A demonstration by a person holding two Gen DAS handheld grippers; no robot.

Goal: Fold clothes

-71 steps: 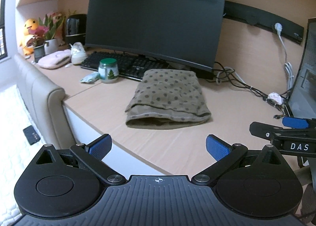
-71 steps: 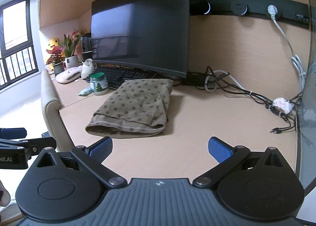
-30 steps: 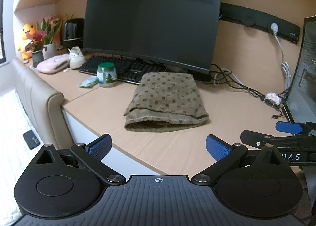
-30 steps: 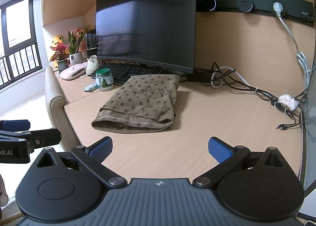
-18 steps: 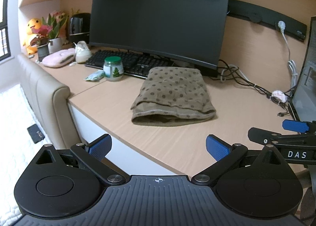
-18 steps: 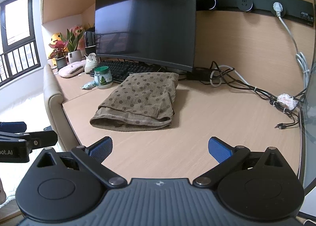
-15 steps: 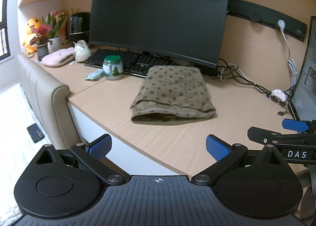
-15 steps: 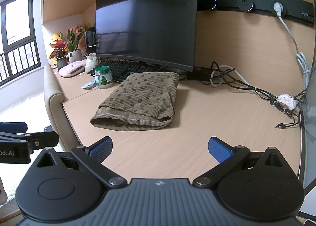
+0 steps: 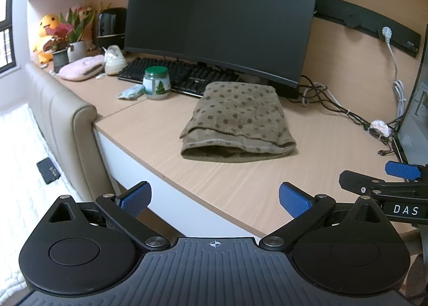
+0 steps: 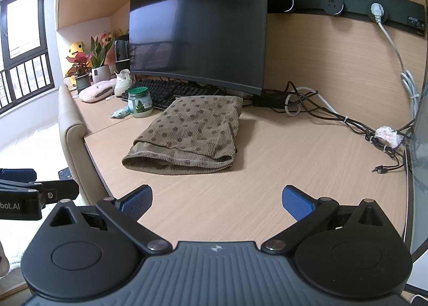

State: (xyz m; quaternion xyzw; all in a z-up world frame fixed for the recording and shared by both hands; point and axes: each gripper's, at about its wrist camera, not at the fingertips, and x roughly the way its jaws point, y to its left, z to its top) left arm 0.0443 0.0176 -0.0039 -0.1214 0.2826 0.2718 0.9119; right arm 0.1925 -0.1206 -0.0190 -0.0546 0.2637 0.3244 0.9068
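Note:
A brown dotted garment (image 9: 235, 119) lies folded into a compact rectangle on the wooden desk (image 9: 160, 135), in front of the monitor. The same folded garment (image 10: 187, 132) shows in the right wrist view. My left gripper (image 9: 214, 197) hangs open at the desk's near edge, well short of the cloth, with nothing between its blue pads. My right gripper (image 10: 218, 200) is open too, over the desk's front part, apart from the garment. The right gripper's side (image 9: 385, 183) shows at the right edge of the left wrist view.
A black monitor (image 9: 219, 20) and keyboard (image 9: 174, 76) stand behind the garment. A green-lidded jar (image 9: 156, 82) and a small packet (image 9: 129, 91) sit to its left. Tangled cables (image 10: 334, 116) run along the back right. A padded beige headboard (image 9: 61, 119) borders the desk's left end.
Both grippers have drifted slightly while staying open and empty. The folded garment has not moved.

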